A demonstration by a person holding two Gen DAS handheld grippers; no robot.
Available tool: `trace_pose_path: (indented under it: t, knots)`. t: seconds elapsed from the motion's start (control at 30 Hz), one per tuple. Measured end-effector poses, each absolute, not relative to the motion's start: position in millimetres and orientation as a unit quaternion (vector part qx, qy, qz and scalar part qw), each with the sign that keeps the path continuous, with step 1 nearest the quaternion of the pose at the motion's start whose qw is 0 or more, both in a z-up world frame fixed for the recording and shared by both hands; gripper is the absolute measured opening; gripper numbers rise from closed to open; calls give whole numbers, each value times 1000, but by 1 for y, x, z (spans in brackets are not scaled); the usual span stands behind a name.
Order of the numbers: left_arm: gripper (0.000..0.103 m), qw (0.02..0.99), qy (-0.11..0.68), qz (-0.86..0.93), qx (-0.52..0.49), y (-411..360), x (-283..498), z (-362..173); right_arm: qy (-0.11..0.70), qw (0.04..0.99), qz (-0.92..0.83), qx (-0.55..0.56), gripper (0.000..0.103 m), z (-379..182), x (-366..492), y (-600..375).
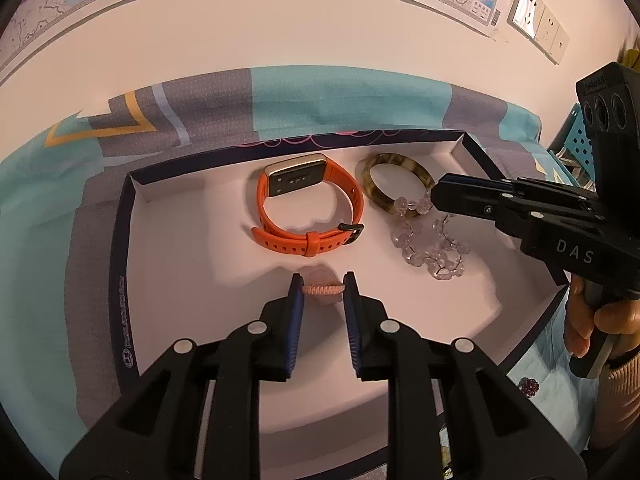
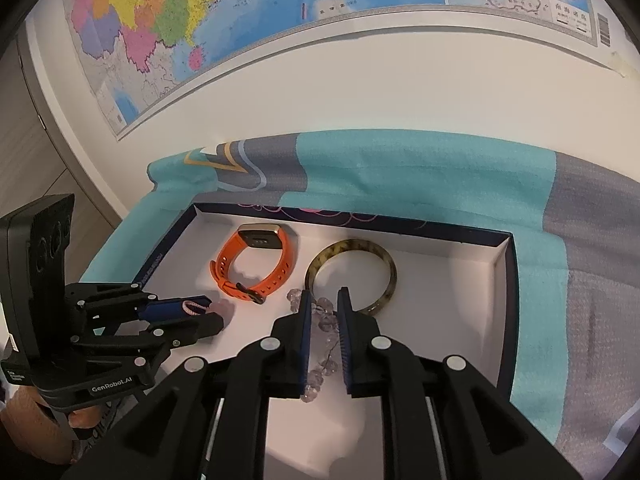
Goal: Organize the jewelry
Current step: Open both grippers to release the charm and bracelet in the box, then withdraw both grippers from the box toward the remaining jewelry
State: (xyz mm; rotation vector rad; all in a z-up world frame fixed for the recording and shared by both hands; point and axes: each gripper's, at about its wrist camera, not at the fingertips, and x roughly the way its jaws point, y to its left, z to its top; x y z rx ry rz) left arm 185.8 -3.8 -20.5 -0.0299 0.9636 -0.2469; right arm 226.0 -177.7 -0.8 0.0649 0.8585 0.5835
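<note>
A white-lined box (image 1: 132, 208) (image 2: 502, 280) holds an orange smartwatch (image 1: 308, 208) (image 2: 256, 268), a tortoiseshell bangle (image 1: 394, 186) (image 2: 352, 276) and a clear bead bracelet (image 1: 430, 244) (image 2: 326, 328). My left gripper (image 1: 323, 289) holds a pink braided bracelet (image 1: 323, 290) (image 2: 194, 307) between its fingertips just above the box floor; a pale pink stone hangs under it. In the right wrist view this gripper (image 2: 208, 312) is at the left. My right gripper (image 2: 323, 300) (image 1: 434, 194) is open, its jaws on either side of the bead bracelet, over the bangle's near rim.
The box lies on a teal and grey patterned cloth (image 1: 320, 96) (image 2: 440, 168). A white wall with maps (image 2: 240, 20) stands behind. A small sparkly purple item (image 1: 529, 386) lies on the cloth outside the box, at the right.
</note>
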Motion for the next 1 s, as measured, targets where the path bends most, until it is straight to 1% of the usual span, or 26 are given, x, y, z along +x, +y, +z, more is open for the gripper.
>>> trace_pose_path:
  t: [0.07,0.13,0.23,0.27,0.33,0.5,0.57,0.67,0.83,1.0]
  knots:
    - [23,881,459,-117,-10,-4,184,-19,409,869,277,30,13,-1,225,-179]
    - [33,884,454,-114,-9,-3,181,-17,409,869,276,28,13,-1,224,-179]
    - [36,887,447,-112,-13,0,179,-11,409,869,277,26,14,-2,220,-182]
    - [39,889,443,-110,-16,3,177,-8,409,870,275,22,14,-2,219,-182]
    - [42,894,436,-105,-18,7,172,-3,408,870,275,15,14,-3,216,-182]
    - [45,904,417,-93,-13,12,157,8,409,874,264,11,15,-6,210,-187]
    - [46,908,408,-93,-11,14,147,13,405,874,268,20,22,-2,204,-192]
    - [47,912,397,-100,-10,15,133,19,392,878,275,18,26,7,188,-199]
    - [50,915,382,-129,-14,15,100,26,372,875,308,3,29,21,146,-206]
    - [52,912,384,-141,6,7,73,19,372,865,336,-21,29,21,103,-209]
